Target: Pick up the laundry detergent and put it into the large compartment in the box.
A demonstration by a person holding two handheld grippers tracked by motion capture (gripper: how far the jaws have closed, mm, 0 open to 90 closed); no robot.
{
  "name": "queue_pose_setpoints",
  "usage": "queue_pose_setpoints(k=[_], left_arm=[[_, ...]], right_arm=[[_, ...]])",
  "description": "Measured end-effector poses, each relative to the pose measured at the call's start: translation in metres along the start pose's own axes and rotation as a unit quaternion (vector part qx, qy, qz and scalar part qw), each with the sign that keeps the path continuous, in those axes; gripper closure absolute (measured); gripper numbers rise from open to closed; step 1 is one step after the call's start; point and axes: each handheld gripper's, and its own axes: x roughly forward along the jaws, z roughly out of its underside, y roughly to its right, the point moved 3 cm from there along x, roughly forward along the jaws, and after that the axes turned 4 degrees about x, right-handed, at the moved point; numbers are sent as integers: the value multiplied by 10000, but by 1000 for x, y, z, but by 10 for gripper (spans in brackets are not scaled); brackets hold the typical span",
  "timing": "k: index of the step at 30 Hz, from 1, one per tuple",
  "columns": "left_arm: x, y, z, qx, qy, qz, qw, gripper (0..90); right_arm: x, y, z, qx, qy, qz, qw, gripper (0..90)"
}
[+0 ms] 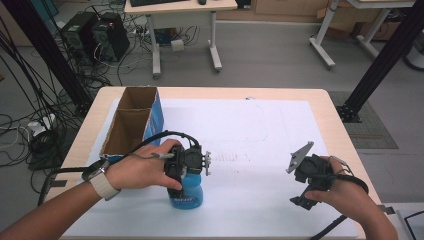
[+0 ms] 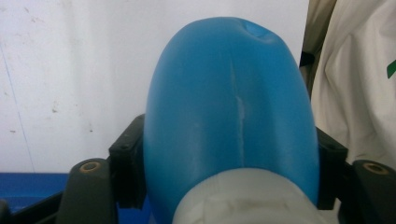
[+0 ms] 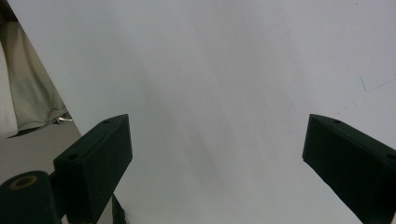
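Left claw [image 1: 189,176]: clamped on blue bottle [image 1: 188,192], counter's [image 1: 300,97] seven o'clock. Right claw [image 3: 217,154]: wide open, empty, four o'clock.

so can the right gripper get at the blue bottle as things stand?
Probably yes: the right gripper is open, with bare white sheet between it and the blue bottle. But the left gripper already clamps the bottle's sides.

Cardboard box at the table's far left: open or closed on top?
Open. The cardboard box shows its brown inside from above, split into two compartments; no flap covers it. Nothing shows inside what is visible.
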Motion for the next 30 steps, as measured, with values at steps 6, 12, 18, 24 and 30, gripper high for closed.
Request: queue_pose_setpoints(k=[6, 12, 18, 24, 30], left_arm=[[0, 4, -1, 6, -34, -102, 9999, 385], [-3, 3, 3, -275, 58, -29, 9996, 383], [-21, 3, 11, -669, 195, 32, 9976, 378], [-59, -1, 30, -1328, 408, 138, 9902, 378], [-108, -6, 57, -2192, 491, 202, 9742, 378]], right_arm=[[1, 1, 0, 5, -37, -33, 10000, 83], [3, 2, -1, 22, -95, -31, 9999, 87], [3, 3, 0, 6, -71, -25, 10000, 87], [5, 5, -4, -52, -147, -50, 9999, 87], [4, 7, -8, -88, -220, -96, 9997, 87]])
